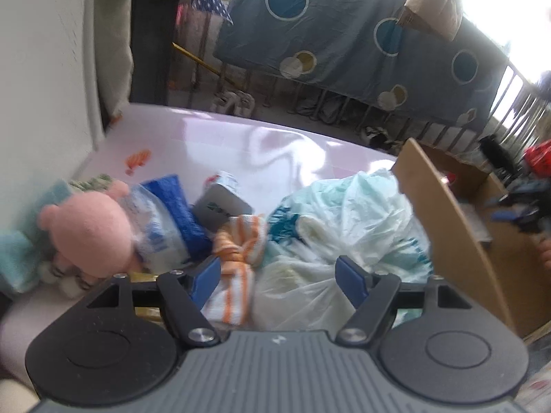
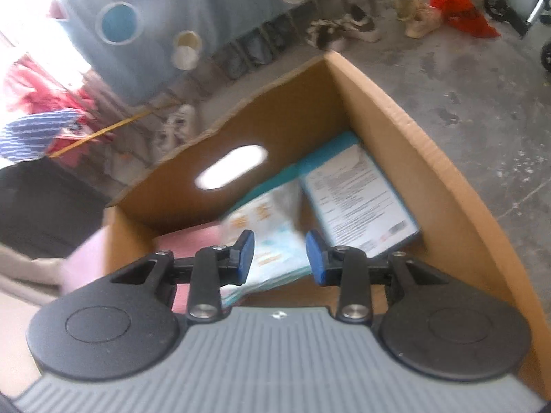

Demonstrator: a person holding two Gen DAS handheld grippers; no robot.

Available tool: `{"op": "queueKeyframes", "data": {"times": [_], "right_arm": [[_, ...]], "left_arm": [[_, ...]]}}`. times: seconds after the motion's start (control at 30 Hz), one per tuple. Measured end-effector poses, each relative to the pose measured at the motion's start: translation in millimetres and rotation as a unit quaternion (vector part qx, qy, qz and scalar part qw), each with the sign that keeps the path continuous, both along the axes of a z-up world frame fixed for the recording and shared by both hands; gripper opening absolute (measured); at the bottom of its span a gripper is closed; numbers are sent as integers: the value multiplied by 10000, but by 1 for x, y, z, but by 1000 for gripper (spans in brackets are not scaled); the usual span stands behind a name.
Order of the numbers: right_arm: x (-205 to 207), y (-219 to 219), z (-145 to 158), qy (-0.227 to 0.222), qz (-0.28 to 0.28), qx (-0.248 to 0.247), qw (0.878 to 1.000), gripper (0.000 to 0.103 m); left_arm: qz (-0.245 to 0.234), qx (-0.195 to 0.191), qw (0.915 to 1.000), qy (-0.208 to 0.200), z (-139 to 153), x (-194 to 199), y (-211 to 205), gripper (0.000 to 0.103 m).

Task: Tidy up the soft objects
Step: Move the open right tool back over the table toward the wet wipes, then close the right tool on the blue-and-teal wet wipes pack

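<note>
My left gripper (image 1: 278,282) hangs open and wide over a pile on the pink table (image 1: 224,144). An orange-and-white striped cloth (image 1: 237,251) lies by its left pad, not pinched. Pale plastic bags (image 1: 361,213) fill the space under the right pad. Further left sits a pink plush toy (image 1: 93,230), leaning on a blue-and-white soft pack (image 1: 162,220). In the right wrist view, my right gripper (image 2: 280,258) hovers inside a cardboard box (image 2: 413,144), jaws partly apart. A white soft packet with orange print (image 2: 272,234) lies blurred below and between the pads, and neither pad presses on it.
A grey box (image 1: 220,208) lies behind the striped cloth. The box also holds a blue-edged printed pack (image 2: 358,199) and something pink (image 2: 193,241). The cardboard box (image 1: 447,227) stands at the table's right. A white wall (image 1: 41,86) runs along the left. Shoes (image 2: 344,27) lie on the concrete floor.
</note>
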State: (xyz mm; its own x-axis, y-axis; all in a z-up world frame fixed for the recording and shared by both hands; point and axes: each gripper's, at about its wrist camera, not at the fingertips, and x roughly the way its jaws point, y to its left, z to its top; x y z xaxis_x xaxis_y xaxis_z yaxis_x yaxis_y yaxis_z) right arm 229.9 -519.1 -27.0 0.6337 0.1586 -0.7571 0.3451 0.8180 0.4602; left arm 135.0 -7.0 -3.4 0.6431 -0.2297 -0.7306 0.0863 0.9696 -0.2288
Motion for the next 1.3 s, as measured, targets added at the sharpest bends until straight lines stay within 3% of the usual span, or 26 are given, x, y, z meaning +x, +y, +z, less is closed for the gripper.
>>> {"op": "queueKeyframes", "data": {"times": [0.17, 0.37, 0.53, 0.73, 0.87, 1.17, 1.3], "right_arm": [[-35, 29, 44, -345, 445, 453, 9974, 43], [-57, 101, 79, -559, 1317, 985, 9848, 47], [-55, 183, 75, -460, 2186, 1398, 9647, 50], [-34, 298, 41, -69, 3159, 1712, 9332, 51], [-6, 368, 26, 104, 3626, 1441, 9207, 51], [67, 483, -28, 523, 4350, -682, 8963, 51], [86, 495, -53, 860, 4300, -795, 8952, 51]], "left_arm": [[104, 472, 9986, -222, 10, -26, 9, 78], [471, 1137, 9910, -523, 14, -65, 36, 78], [896, 1585, 9814, -604, 4, -93, 67, 78], [1103, 1954, 9727, -586, -14, -104, 89, 78], [1208, 2023, 9705, -511, -25, -100, 99, 77], [1599, 1757, 9710, -264, -48, -93, 141, 76], [1651, 1661, 9720, -199, -52, -94, 157, 76]]}}
